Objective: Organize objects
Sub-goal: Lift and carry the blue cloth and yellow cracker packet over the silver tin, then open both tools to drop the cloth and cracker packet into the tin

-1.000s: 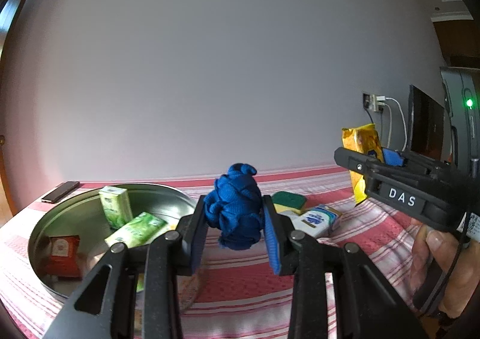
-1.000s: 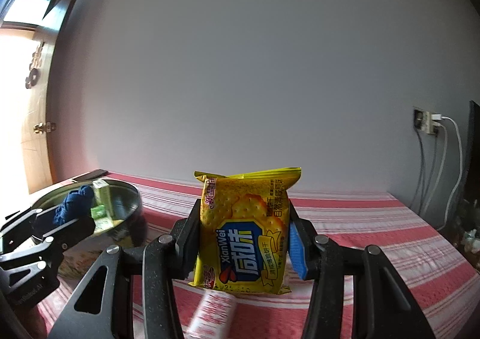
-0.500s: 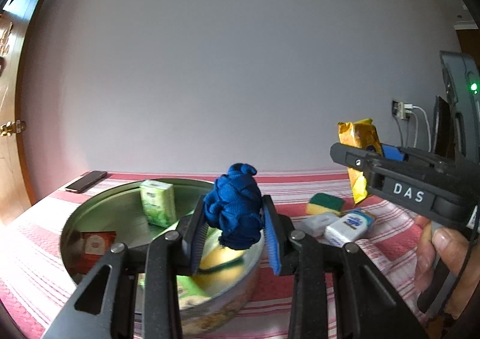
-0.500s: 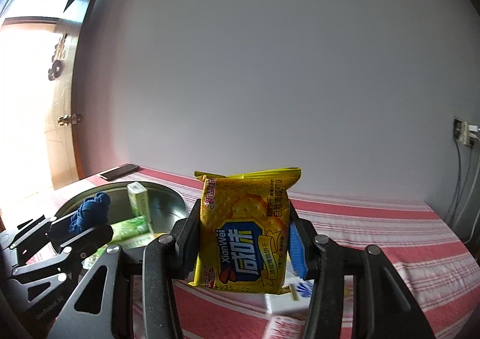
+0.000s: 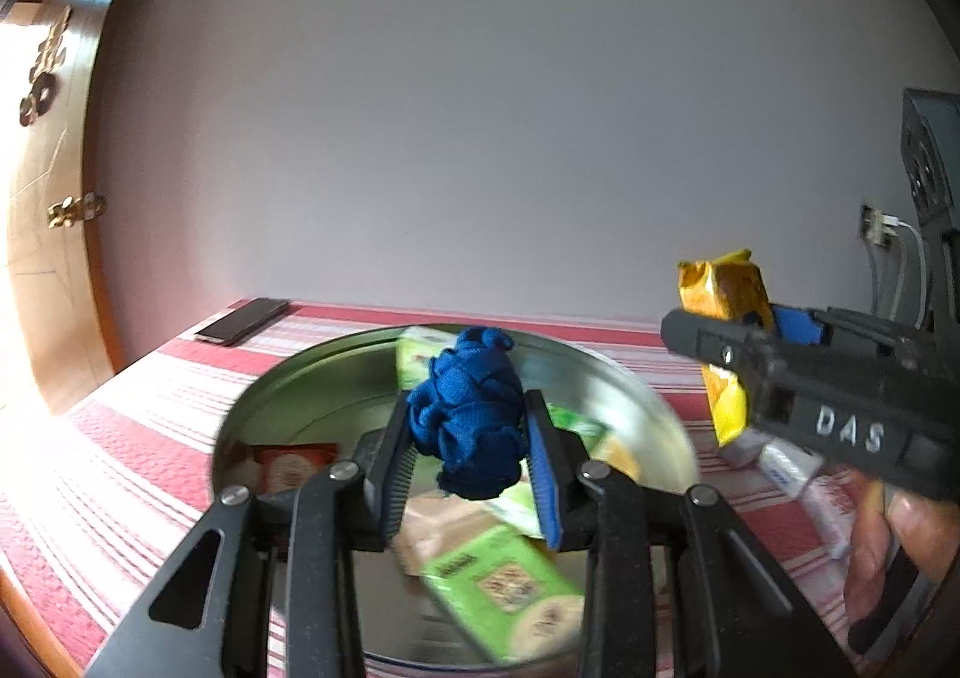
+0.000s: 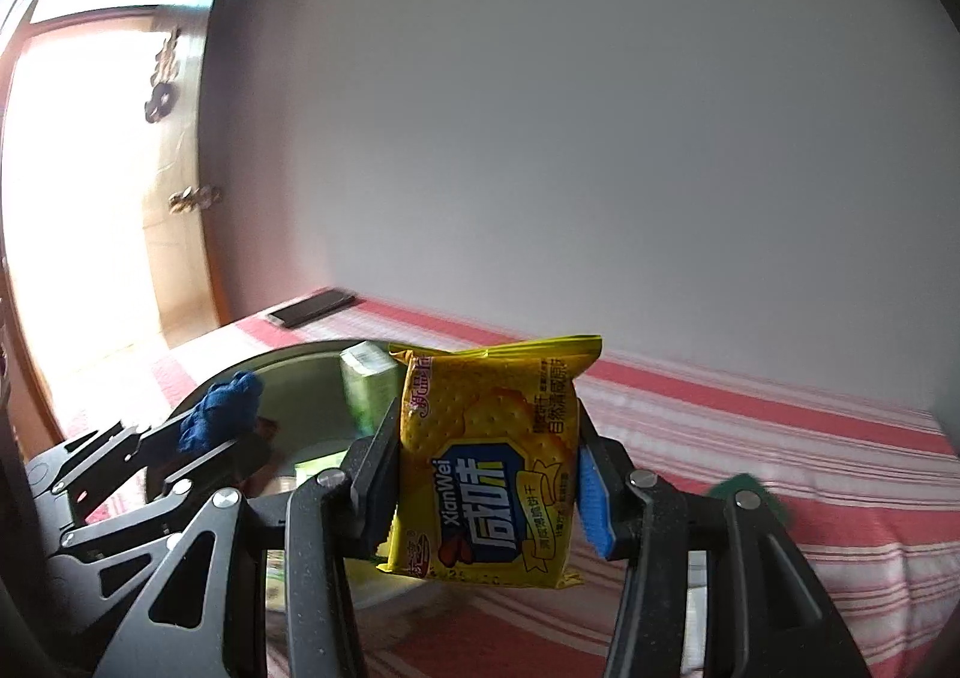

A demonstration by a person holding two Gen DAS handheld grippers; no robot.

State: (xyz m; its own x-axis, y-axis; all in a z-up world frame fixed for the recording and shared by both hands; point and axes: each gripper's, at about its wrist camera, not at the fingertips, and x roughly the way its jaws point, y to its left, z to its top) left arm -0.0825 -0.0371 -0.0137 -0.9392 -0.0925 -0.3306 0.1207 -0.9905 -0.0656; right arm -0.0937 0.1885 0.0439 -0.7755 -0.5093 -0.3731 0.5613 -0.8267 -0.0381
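We have the left tongs (image 5: 474,474) clamped on a blue cloth wad (image 5: 471,414), held over the metal basin (image 5: 660,414) on the striped desk (image 5: 138,426). Right tongs (image 6: 489,489) grip a yellow cracker pack (image 6: 489,456), at 3 o'clock from the basin.

Black speckled left gripper (image 5: 471,468) and right gripper (image 6: 489,483) linkages with silver round-headed screws, triangular cut-outs, ribbed blue pads (image 5: 543,465) inside the fingers, white letters "DAS" along the side of one black body.
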